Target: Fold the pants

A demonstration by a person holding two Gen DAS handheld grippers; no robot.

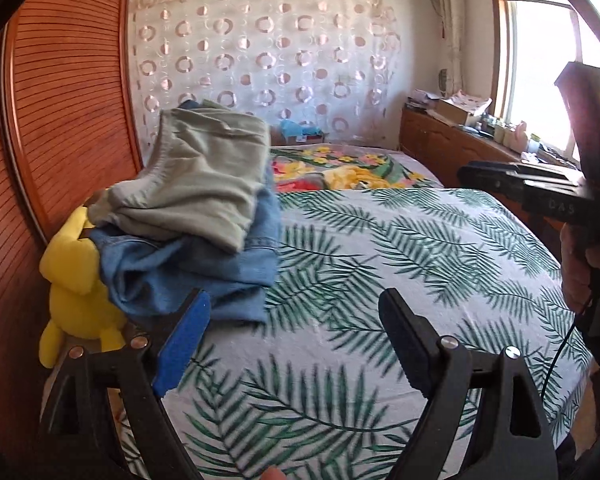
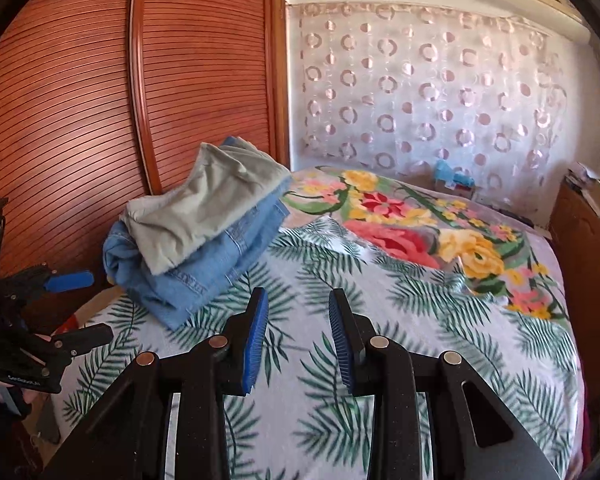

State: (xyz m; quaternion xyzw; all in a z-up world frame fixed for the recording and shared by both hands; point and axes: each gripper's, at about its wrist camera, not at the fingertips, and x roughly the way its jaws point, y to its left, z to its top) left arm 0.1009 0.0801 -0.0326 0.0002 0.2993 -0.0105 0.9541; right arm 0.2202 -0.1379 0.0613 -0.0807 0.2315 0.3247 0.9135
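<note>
Folded grey-green pants (image 1: 204,176) lie on top of folded blue jeans (image 1: 204,272) in a stack at the bed's left edge; the stack also shows in the right wrist view, grey pants (image 2: 204,204) over jeans (image 2: 204,264). My left gripper (image 1: 296,328) is open and empty above the leaf-print sheet (image 1: 380,264), just right of the stack. My right gripper (image 2: 298,336) is open and empty over the sheet (image 2: 420,340), in front of the stack. The left gripper (image 2: 76,304) appears at the left of the right wrist view; the right gripper (image 1: 488,178) appears at the right of the left wrist view.
A yellow plush toy (image 1: 76,280) sits at the bed's left edge against the slatted wooden wardrobe (image 1: 68,100). A floral blanket (image 2: 412,224) covers the far bed. A wooden cabinet (image 1: 460,144) with clutter stands at the right under the window.
</note>
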